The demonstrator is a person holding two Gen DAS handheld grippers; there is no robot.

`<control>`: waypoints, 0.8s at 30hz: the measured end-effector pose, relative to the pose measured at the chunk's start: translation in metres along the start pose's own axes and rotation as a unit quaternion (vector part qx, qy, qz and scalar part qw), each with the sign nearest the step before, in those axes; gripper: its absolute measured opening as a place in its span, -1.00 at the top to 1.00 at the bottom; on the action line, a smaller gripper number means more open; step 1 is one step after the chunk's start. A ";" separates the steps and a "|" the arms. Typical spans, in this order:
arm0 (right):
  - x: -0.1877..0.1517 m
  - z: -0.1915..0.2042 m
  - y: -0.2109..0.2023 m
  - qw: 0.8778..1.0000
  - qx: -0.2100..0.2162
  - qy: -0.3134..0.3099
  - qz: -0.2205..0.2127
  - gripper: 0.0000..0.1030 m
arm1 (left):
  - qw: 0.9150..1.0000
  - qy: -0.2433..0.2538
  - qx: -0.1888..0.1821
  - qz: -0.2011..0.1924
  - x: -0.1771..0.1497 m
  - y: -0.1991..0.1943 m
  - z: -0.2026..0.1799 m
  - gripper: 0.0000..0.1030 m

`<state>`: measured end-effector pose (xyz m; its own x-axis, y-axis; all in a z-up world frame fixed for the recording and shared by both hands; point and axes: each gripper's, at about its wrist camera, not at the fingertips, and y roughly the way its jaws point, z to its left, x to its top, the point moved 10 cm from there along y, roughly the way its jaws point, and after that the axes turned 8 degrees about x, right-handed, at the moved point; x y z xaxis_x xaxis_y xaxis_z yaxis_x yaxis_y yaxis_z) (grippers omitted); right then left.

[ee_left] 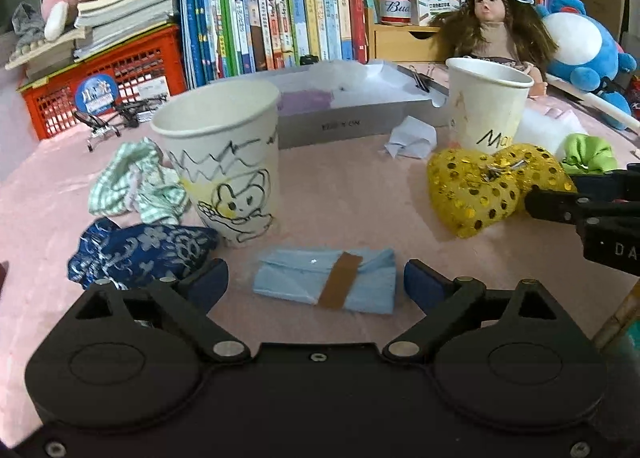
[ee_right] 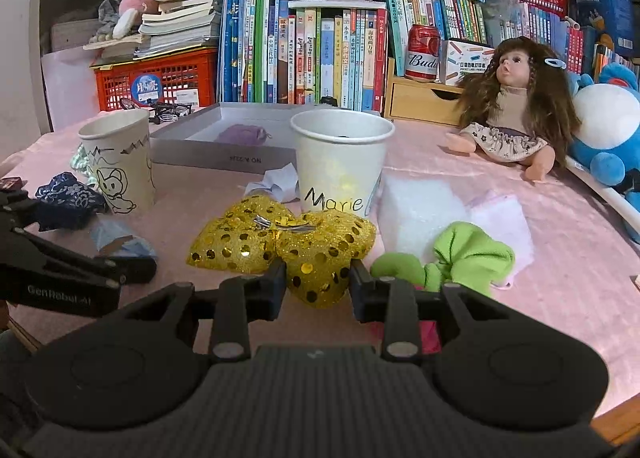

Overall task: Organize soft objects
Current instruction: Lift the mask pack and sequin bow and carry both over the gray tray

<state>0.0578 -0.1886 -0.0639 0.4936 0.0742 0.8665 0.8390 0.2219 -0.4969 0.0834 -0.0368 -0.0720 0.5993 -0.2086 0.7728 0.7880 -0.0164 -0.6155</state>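
My left gripper [ee_left: 316,284] is open, its fingers on either side of a folded light blue cloth [ee_left: 326,284] with a brown band, lying flat on the pink table. A cup with a rabbit drawing [ee_left: 224,161] stands just behind it; a dark blue floral scrunchie [ee_left: 140,254] and a green striped one [ee_left: 136,181] lie to its left. My right gripper [ee_right: 318,288] is shut on the near lobe of a gold sequin bow [ee_right: 280,244], in front of the "Marie" cup [ee_right: 340,161]. A green scrunchie [ee_right: 452,258] lies to the right.
A grey shallow box [ee_right: 224,157] holding a purple soft item stands behind the cups. A doll [ee_right: 516,105] and a blue plush [ee_right: 612,129] sit at the right. White foam [ee_right: 420,209], crumpled paper [ee_right: 276,183], a red crate [ee_right: 160,77] and books line the back.
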 end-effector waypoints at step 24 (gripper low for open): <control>0.008 0.006 0.009 0.999 0.000 -0.035 -0.022 0.03 | 1.000 -0.010 -0.008 -0.004 0.002 -0.001 -0.002 -0.53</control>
<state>0.0681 -0.1802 -0.0610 0.4394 0.1326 0.8884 0.8593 0.2262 -0.4588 0.0839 -0.0387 -0.0703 0.5955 -0.1890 0.7808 0.7907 -0.0340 -0.6112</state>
